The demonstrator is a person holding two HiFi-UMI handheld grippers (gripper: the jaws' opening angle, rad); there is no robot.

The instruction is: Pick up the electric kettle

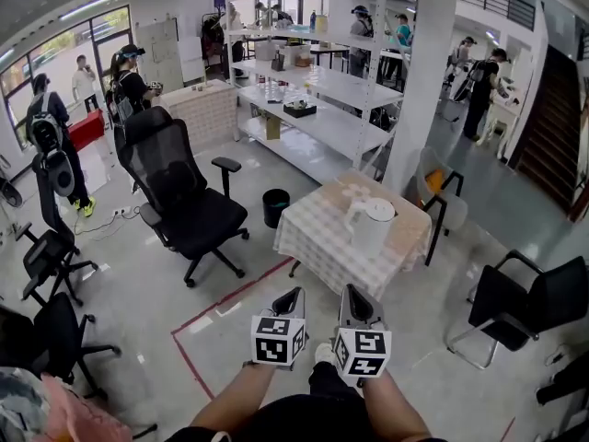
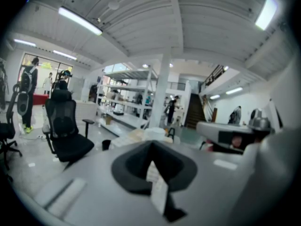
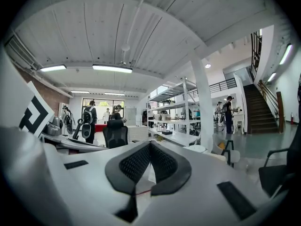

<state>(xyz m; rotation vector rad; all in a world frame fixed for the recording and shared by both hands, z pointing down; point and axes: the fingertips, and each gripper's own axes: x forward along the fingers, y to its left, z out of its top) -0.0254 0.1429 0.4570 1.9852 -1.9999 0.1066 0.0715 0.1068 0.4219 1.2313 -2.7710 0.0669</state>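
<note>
A white electric kettle [image 1: 371, 226] stands upright on a small table with a checked cloth [image 1: 317, 238], a step or so ahead of me. Both grippers hang side by side in front of my body, short of the table's near edge and apart from the kettle. My left gripper [image 1: 291, 299] is shut with nothing in it, and so is my right gripper [image 1: 355, 303]. In the left gripper view the closed jaw tips [image 2: 151, 145] point at the kettle's top [image 2: 155, 133]. The right gripper view has the closed tips [image 3: 150, 145] left of the kettle's lid [image 3: 196, 148].
A black office chair [image 1: 184, 196] and a black bin [image 1: 275, 207] stand left of the table. A white pillar [image 1: 423, 81] and a chair [image 1: 444, 194] are behind it, metal shelving [image 1: 317, 95] farther back. Another black chair [image 1: 529, 302] is at right. Red floor tape [image 1: 228, 298] runs ahead. People stand in the background.
</note>
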